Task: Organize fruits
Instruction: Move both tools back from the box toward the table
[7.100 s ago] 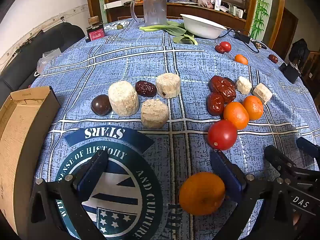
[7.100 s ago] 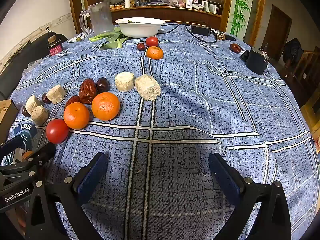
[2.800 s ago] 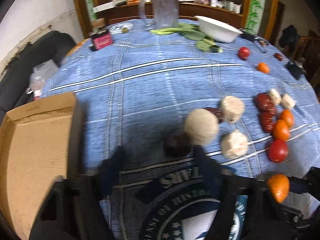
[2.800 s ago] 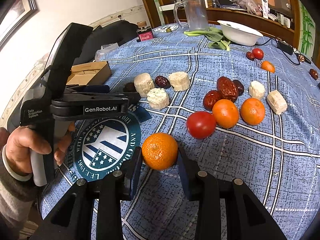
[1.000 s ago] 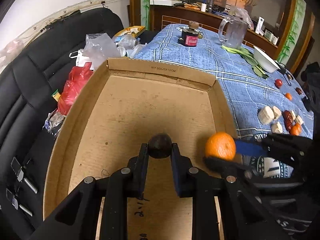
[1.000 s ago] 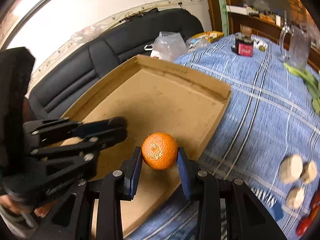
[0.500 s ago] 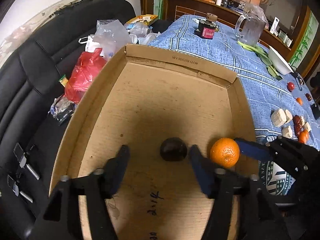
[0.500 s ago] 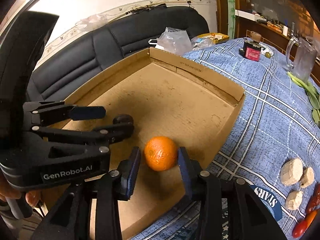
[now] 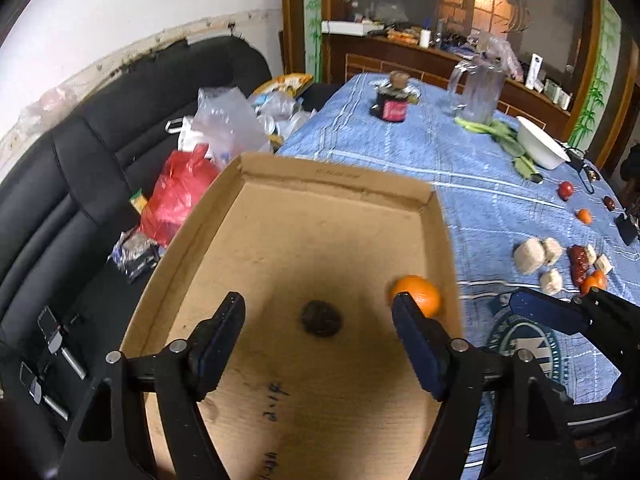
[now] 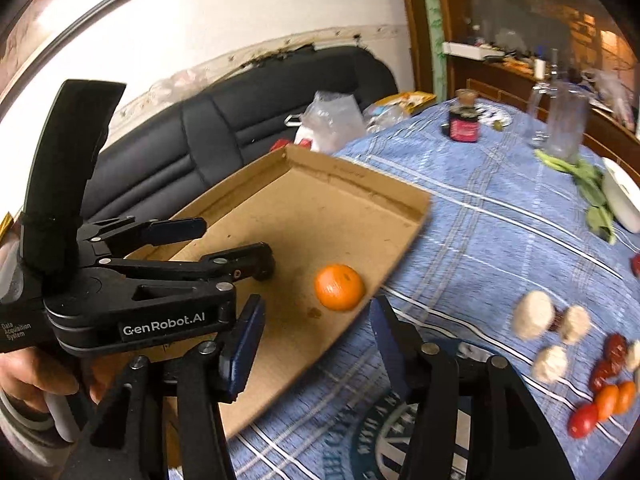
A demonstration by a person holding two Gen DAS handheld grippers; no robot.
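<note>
A shallow cardboard box (image 9: 332, 184) (image 10: 360, 184) lies at the table's edge. A dark round fruit (image 9: 321, 317) rests on its floor, and an orange (image 9: 418, 296) (image 10: 339, 287) lies near its right wall. My left gripper (image 9: 318, 324) is open and empty above the dark fruit. My right gripper (image 10: 318, 328) is open and empty, just behind the orange. More fruits (image 9: 584, 268) (image 10: 600, 396) and pale food blocks (image 9: 530, 256) (image 10: 534, 314) lie on the blue tablecloth (image 9: 460, 168) to the right.
A black sofa (image 9: 80, 184) with plastic bags (image 9: 224, 128) runs left of the box. A glass jug (image 9: 478, 92), a dark jar (image 9: 394, 106), greens (image 9: 504, 132) and a white bowl (image 9: 540, 148) stand at the table's far side.
Both grippers opened and drew back. The dark fruit and the orange left the jaws and now lie on the box floor.
</note>
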